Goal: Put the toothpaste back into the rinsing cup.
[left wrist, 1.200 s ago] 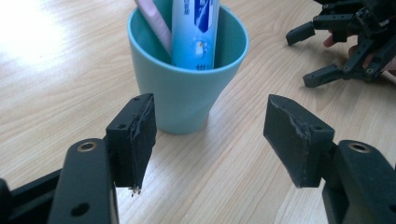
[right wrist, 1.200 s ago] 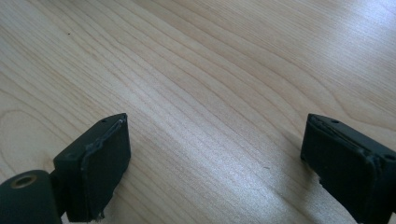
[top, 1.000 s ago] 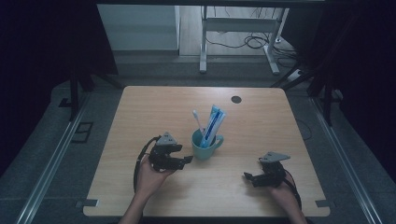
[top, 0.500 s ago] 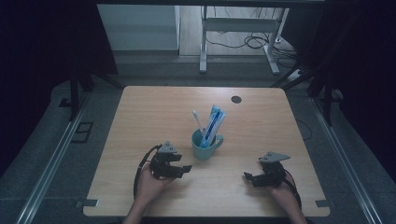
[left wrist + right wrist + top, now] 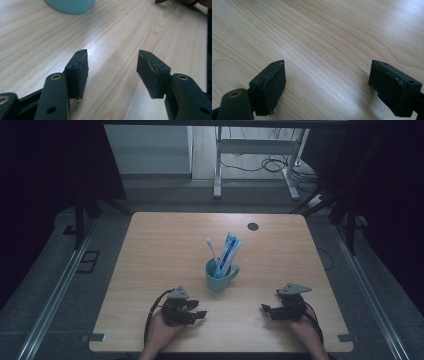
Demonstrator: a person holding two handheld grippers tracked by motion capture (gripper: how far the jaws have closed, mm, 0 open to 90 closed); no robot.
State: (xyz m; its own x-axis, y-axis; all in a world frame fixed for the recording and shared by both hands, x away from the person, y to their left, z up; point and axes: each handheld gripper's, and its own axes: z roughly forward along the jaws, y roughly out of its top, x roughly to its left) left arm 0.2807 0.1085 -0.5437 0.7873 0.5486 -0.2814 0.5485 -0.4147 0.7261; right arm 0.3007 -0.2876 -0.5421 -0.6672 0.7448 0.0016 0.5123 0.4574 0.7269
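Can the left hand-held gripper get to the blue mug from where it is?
Probably yes. The left hand-held gripper sits just in front of the mug, jaws apart and empty, with bare table between them. The toothbrush and toothpaste tube stick out above, not in the way.

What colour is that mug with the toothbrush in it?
The mug is teal, a blue-green. It shows best in the high view, near the middle of the table.

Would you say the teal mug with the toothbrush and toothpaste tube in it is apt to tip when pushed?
Probably somewhat: the toothpaste tube and toothbrush lean well above the teal mug, raising its balance. Its wide base likely slides on the smooth table if nudged low.
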